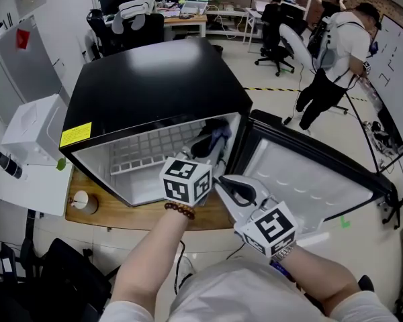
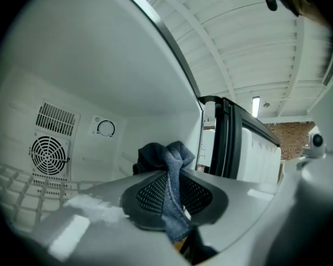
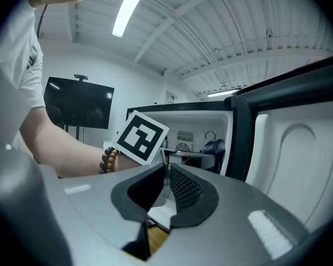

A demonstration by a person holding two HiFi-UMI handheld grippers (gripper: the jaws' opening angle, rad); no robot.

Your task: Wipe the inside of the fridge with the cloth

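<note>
**Office bay: fridge wipe under way**

Wooden bench [image 1: 141,215] carries black fridge [image 1: 154,86], door [image 1: 302,173] swung wide for access. Reaching level inside, left tool [image 2: 175,195] is clenched on blue cloth [image 2: 172,173], bunched near the right inner wall, presumably to rub it. Outside, right tool [image 3: 165,190] waits, jaws together, empty. Cloth-to-wall contact not resolvable; lower interior blocked by tool body.

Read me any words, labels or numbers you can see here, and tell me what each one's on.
Nothing here is legible.
Yellow label on top of the black fridge: print too small to read.
Whiteboard at right: marks too small to read.
</note>
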